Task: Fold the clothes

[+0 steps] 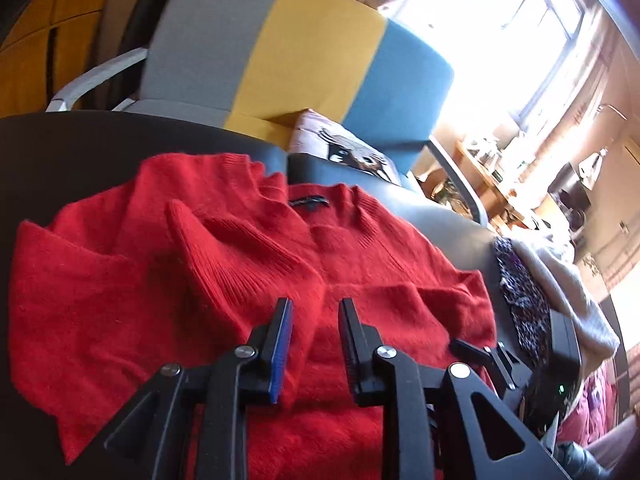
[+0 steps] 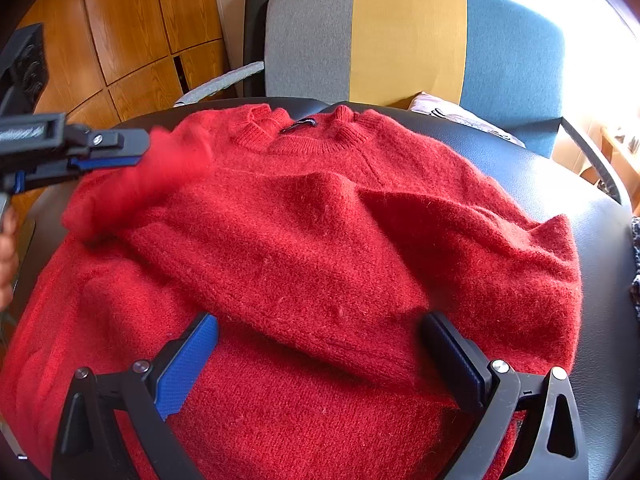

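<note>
A red knitted sweater [image 2: 312, 240] lies on a round black table [image 2: 600, 248], neck and label toward the far edge. One sleeve [image 1: 240, 256] is folded across the chest; in the right wrist view its end is a red blur. My left gripper [image 1: 314, 316] hovers over that sleeve with a narrow gap between its pads and no fabric pinched. In the right wrist view the left gripper [image 2: 140, 148] comes in from the left beside the blurred sleeve. My right gripper [image 2: 320, 344] stands wide open over the sweater's lower body, holding nothing.
Behind the table stands a chair [image 2: 404, 40] with a grey, yellow and blue back and a printed cushion [image 1: 344, 152] on its seat. Patterned cloth [image 1: 520, 292] and pale cloth [image 1: 572, 280] are piled at the table's right. Wooden cabinets [image 2: 132, 28] fill the left.
</note>
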Demonstrator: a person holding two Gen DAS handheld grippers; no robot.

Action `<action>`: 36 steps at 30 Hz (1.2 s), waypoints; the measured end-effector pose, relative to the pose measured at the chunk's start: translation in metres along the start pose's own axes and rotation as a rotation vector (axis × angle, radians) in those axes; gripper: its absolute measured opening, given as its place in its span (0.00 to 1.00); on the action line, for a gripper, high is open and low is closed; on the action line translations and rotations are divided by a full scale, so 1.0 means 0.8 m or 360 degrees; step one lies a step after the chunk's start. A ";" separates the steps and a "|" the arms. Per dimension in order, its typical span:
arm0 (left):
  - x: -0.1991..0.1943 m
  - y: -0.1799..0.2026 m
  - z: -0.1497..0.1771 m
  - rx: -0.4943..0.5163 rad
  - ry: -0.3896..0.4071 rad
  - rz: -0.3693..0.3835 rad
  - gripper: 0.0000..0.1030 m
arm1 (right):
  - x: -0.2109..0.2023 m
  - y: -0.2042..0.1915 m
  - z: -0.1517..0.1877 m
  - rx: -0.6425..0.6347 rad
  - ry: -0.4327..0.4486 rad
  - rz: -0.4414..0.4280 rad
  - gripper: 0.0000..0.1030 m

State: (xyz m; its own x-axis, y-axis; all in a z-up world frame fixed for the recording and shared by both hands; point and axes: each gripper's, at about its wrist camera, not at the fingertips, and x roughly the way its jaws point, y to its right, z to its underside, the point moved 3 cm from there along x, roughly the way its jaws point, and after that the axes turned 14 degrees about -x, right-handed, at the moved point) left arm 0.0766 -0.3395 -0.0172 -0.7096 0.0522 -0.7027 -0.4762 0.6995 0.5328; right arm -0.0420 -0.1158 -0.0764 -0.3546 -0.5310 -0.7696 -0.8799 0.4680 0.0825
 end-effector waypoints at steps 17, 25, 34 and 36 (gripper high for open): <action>-0.034 -0.115 0.098 -0.0164 0.0121 -0.0096 0.29 | 0.004 -0.010 -0.011 -0.0074 -0.0155 0.0028 1.00; -0.034 -0.144 0.104 -0.0286 0.0193 0.0133 0.29 | -0.035 -0.075 -0.100 -0.0227 -0.0058 -0.0150 0.94; -0.036 -0.154 0.104 -0.0304 0.0211 0.0202 0.29 | 0.041 -0.165 -0.201 -0.0311 -0.0146 -0.0231 0.89; -0.036 -0.156 0.104 -0.0311 0.0210 0.0216 0.29 | 0.063 -0.171 -0.214 -0.0305 -0.0193 -0.0204 0.85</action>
State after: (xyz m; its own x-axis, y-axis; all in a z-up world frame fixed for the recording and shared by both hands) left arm 0.1997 -0.3693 -0.1027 -0.8293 0.0335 -0.5579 -0.4544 0.5408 0.7079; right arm 0.0066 -0.3278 -0.0177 -0.2058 -0.4832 -0.8510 -0.9632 0.2537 0.0889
